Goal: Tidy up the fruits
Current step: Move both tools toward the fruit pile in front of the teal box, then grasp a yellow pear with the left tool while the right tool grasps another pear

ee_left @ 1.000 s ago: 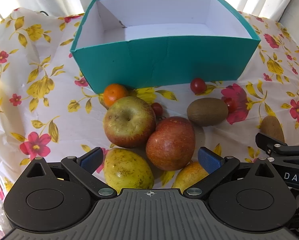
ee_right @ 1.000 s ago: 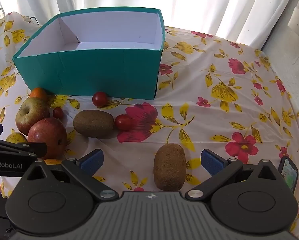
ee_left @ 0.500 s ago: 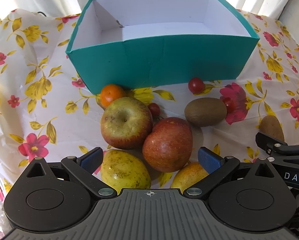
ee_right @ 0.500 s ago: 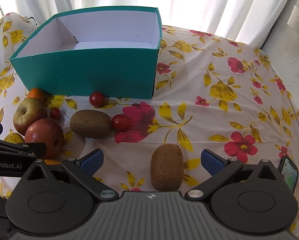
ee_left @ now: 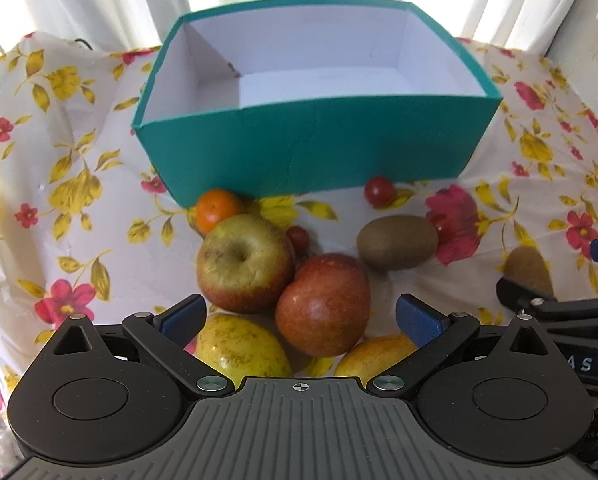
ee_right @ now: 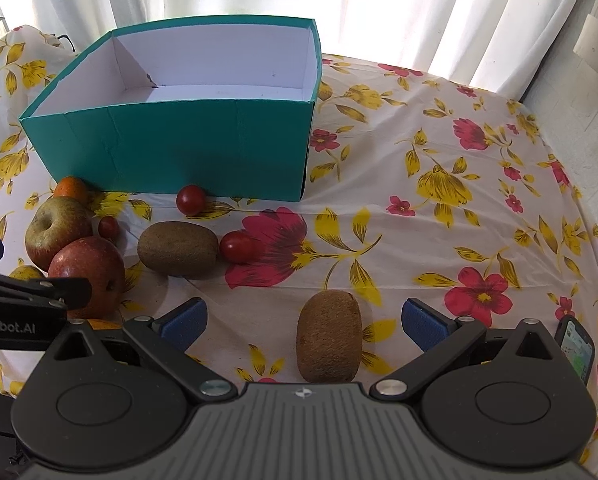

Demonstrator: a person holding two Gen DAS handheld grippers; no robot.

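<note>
An empty teal box with a white inside stands on the flowered cloth. In front of it lie a red apple, a greenish apple, two yellow pears, a small orange, a kiwi and cherry tomatoes. My left gripper is open just short of the red apple. My right gripper is open, with a second kiwi lying between its fingers.
A phone lies near the cloth's right edge. White curtains hang behind the box. A bare stretch of cloth spreads to the right of the box. The right gripper's finger shows at the right of the left wrist view.
Both views have pulled back and risen a little, so more of the curtain and the box's inside shows. The fruit has not moved. Both grippers remain open.
</note>
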